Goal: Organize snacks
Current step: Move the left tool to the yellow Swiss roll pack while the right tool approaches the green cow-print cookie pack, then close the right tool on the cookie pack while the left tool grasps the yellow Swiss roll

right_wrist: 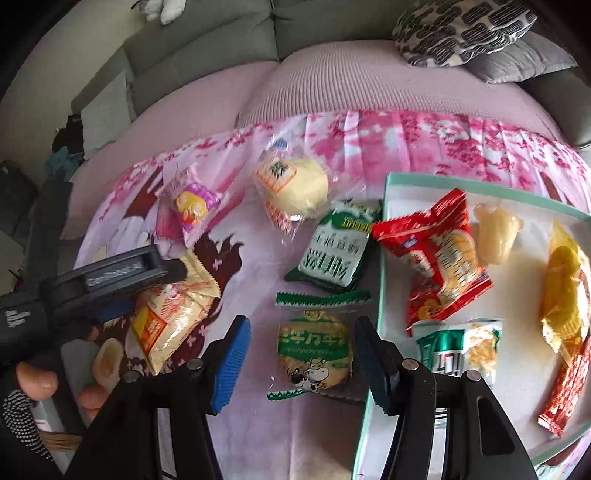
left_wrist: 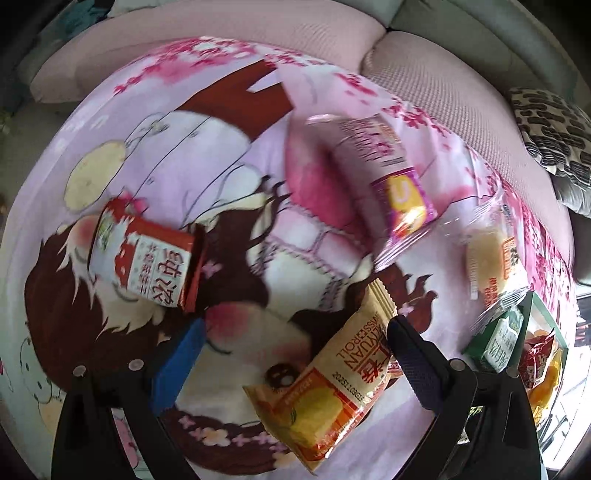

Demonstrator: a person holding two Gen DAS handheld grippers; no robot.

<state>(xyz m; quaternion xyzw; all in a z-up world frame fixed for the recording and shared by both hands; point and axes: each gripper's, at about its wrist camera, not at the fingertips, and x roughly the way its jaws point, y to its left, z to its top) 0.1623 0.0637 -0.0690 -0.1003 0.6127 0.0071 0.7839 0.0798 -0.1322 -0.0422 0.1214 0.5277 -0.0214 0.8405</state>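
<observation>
My left gripper (left_wrist: pixel 295 354) is open over the pink printed blanket (left_wrist: pixel 184 166); a yellow Swiss-roll packet (left_wrist: pixel 332 380) lies between its fingers, close to the right one. A red-and-white packet (left_wrist: pixel 144 254) lies to the left, a purple packet (left_wrist: pixel 388 177) farther off. My right gripper (right_wrist: pixel 299 354) is open around a round green-labelled biscuit packet (right_wrist: pixel 314 350) beside a teal-rimmed white tray (right_wrist: pixel 384 229). The tray holds a red packet (right_wrist: pixel 439 254), a jelly cup (right_wrist: pixel 498 236), a green-and-white packet (right_wrist: pixel 458 350) and yellow packets (right_wrist: pixel 565 295). The left gripper also shows in the right wrist view (right_wrist: pixel 122 273).
A green-and-white packet (right_wrist: pixel 332 247) and a clear-wrapped pale bun (right_wrist: pixel 299 184) lie on the blanket near the tray. A pink sofa seat (right_wrist: pixel 369 77) and patterned cushion (right_wrist: pixel 461 29) sit behind. In the left wrist view the tray (left_wrist: pixel 546 325) is at the right.
</observation>
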